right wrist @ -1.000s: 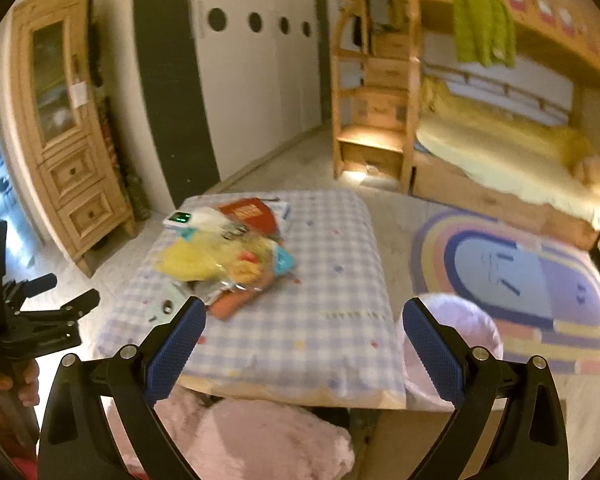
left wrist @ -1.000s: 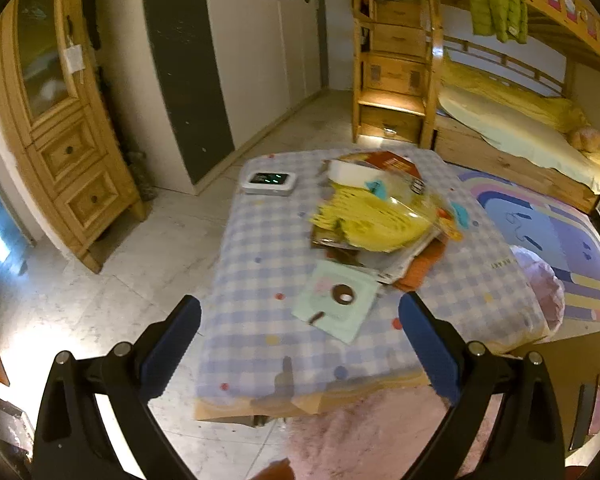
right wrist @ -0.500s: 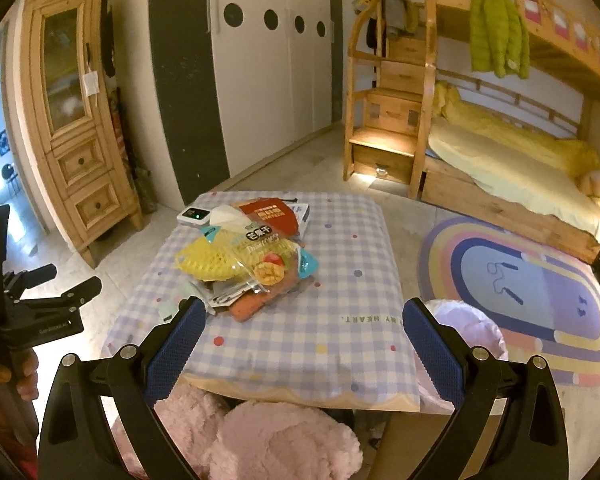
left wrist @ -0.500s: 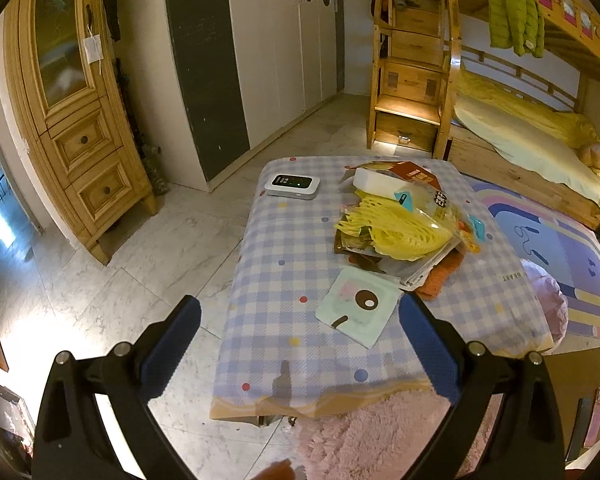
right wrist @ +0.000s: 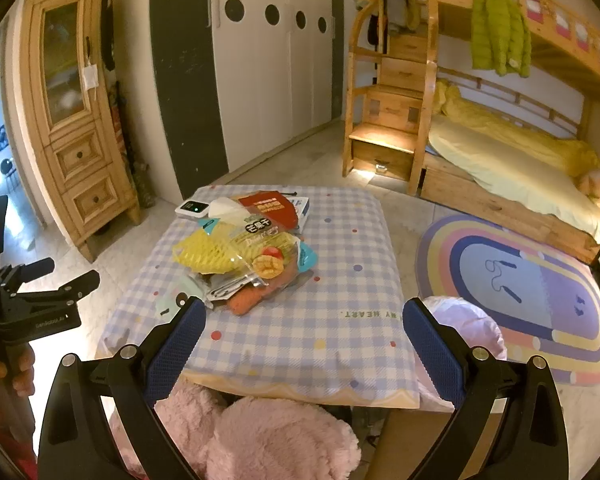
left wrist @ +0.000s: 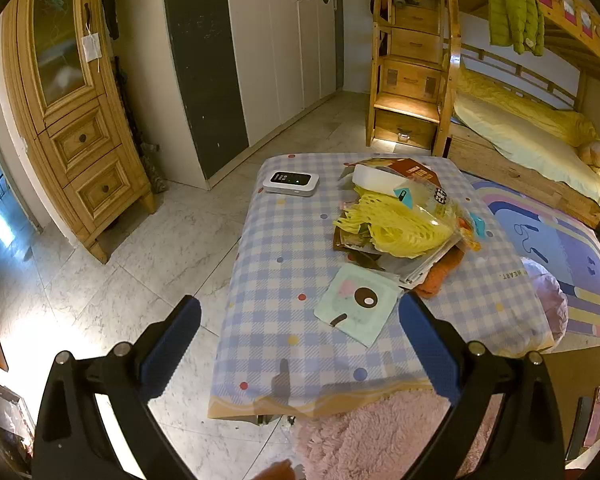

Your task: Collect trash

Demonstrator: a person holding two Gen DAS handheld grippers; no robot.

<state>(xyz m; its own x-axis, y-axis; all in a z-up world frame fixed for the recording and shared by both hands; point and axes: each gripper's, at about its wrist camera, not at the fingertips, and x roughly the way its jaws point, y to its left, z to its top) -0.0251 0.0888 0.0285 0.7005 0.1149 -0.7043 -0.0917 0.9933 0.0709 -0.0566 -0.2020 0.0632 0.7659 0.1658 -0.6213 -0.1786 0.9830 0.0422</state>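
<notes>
Presently, both tongs are released and grasp nothing: the left tongs point(left wrist: 298, 338) and the right tongs point(right wrist: 304, 338) hang above the near edge of the counter point(right wrist: 340, 344), clear of everything on it. The trash sits in one pile point(left wrist: 400, 224) on the far half of the counter: a yellow mesh net point(right wrist: 204, 254), a clear snack bag point(right wrist: 264, 248), a red packet point(right wrist: 270, 208) and orange material beneath. A mint wrapper point(left wrist: 356, 304) lies flat, just beside the pile on its near side. A pink-lined bin point(right wrist: 466, 326) stands off the counter's right edge. The step in hand appears to be the approach. The next move likely calls for descending onto one item and clenching on a raised fold, since the flat wrapper offers little edge.
</notes>
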